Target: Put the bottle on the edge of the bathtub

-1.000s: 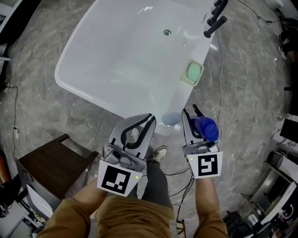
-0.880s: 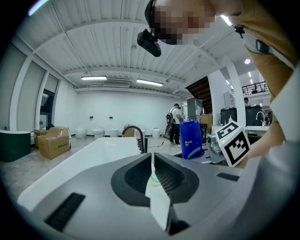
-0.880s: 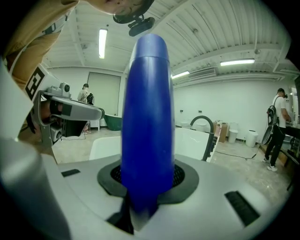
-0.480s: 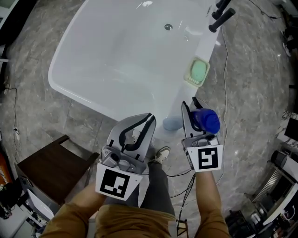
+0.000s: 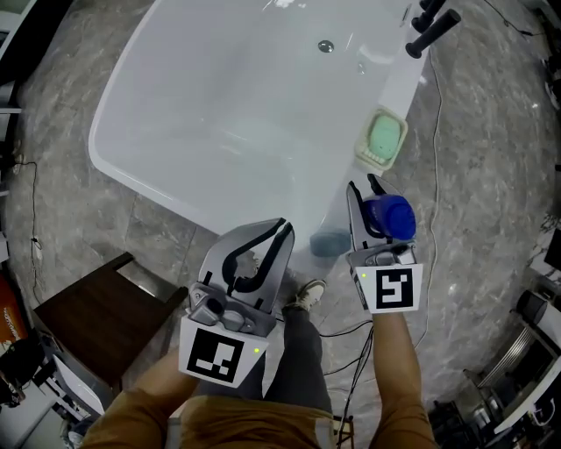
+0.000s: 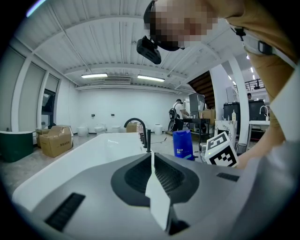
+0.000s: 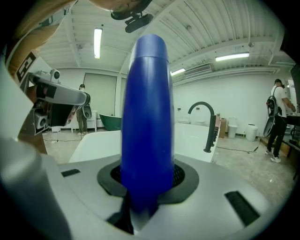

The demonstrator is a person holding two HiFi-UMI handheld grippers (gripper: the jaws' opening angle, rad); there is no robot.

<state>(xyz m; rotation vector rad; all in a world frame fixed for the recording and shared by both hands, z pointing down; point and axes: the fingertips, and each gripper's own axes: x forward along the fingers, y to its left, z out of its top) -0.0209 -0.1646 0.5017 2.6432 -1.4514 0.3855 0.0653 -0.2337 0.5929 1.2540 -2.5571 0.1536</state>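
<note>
Right tongs (image 5: pixel 366 197) grip blue bottle (image 5: pixel 390 217), just right of tub (image 5: pixel 219 88) near corner; left tongs (image 5: pixel 282 230) closed, empty.

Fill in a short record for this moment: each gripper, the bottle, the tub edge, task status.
left gripper: jaws together, empty, over the floor short of the bathtub
right gripper: closed on the blue bottle
blue bottle: in the air beside the bathtub's outer wall, not on the edge
tub edge: soap dish with green soap sits on it; black faucet farther along
task status: bottle not yet placed
</note>
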